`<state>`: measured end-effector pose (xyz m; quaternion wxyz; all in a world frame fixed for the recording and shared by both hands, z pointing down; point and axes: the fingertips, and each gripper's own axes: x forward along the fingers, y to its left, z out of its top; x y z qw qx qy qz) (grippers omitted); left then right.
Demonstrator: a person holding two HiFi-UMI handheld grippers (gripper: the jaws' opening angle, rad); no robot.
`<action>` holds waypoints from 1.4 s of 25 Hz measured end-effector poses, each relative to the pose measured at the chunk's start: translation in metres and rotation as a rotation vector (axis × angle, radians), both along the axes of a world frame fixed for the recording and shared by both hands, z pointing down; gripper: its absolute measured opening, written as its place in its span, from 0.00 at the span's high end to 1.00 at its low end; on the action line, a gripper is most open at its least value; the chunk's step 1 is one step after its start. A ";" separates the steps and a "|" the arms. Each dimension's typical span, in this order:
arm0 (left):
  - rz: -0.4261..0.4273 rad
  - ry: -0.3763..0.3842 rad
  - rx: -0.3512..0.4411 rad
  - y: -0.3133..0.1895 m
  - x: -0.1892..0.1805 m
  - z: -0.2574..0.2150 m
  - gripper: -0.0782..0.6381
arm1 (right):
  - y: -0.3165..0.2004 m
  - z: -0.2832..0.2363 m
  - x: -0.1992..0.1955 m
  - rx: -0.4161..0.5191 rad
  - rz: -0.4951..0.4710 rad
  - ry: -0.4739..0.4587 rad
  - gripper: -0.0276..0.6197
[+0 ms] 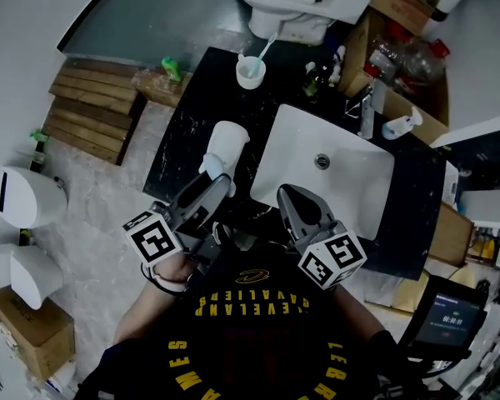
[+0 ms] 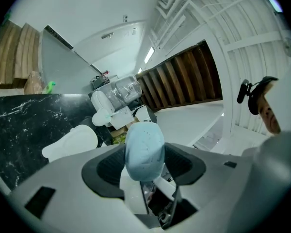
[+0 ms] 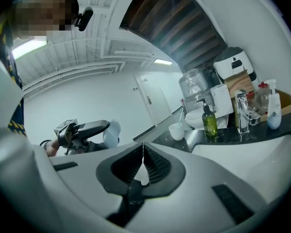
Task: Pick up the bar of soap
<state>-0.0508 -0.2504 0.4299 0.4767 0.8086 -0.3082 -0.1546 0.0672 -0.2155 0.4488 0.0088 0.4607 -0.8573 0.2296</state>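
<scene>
The pale blue bar of soap (image 1: 214, 165) is clamped between the jaws of my left gripper (image 1: 219, 182), held in the air over the black marble counter (image 1: 179, 152). In the left gripper view the soap (image 2: 144, 147) fills the gap between the jaws of that gripper (image 2: 144, 165). A white soap dish (image 1: 227, 137) lies just beyond it on the counter, and it shows as the soap dish (image 2: 70, 142) at lower left. My right gripper (image 1: 288, 195) hovers over the sink's front left corner, jaws shut with nothing between them (image 3: 143, 152). From there the soap (image 3: 111, 132) shows to the left.
A white sink (image 1: 350, 152) with a chrome faucet (image 1: 367, 111) is set in the counter. A cup with a toothbrush (image 1: 251, 72), a green bottle (image 3: 209, 123) and a spray bottle (image 3: 274, 110) stand at the back. A toilet (image 1: 292, 7) is beyond, wooden pallets (image 1: 87, 107) to the left.
</scene>
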 end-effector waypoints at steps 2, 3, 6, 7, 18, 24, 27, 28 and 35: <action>0.001 0.000 0.002 -0.001 0.002 0.000 0.52 | -0.001 0.001 0.002 -0.002 0.000 0.000 0.93; 0.003 0.001 0.003 0.001 0.001 -0.001 0.52 | 0.000 0.000 0.000 -0.002 0.001 0.003 0.93; 0.012 0.006 0.007 0.010 -0.007 -0.008 0.52 | 0.009 -0.006 -0.008 -0.002 0.009 0.010 0.93; 0.016 0.008 0.007 0.012 -0.007 -0.009 0.52 | 0.011 -0.007 -0.009 -0.004 0.012 0.009 0.93; 0.031 0.002 -0.001 0.018 -0.003 -0.007 0.52 | 0.012 -0.005 -0.009 -0.011 0.011 0.006 0.93; 0.034 -0.005 -0.008 0.017 0.001 -0.005 0.52 | 0.010 -0.005 -0.008 -0.003 0.007 0.033 0.93; 0.037 -0.004 -0.010 0.016 0.003 -0.004 0.52 | 0.010 -0.003 -0.006 -0.007 0.005 0.042 0.93; 0.037 -0.004 -0.010 0.016 0.004 -0.003 0.52 | 0.010 -0.002 -0.006 -0.008 0.005 0.045 0.93; 0.030 -0.002 -0.030 0.013 0.004 0.002 0.52 | 0.007 -0.007 -0.001 0.023 0.026 0.058 0.93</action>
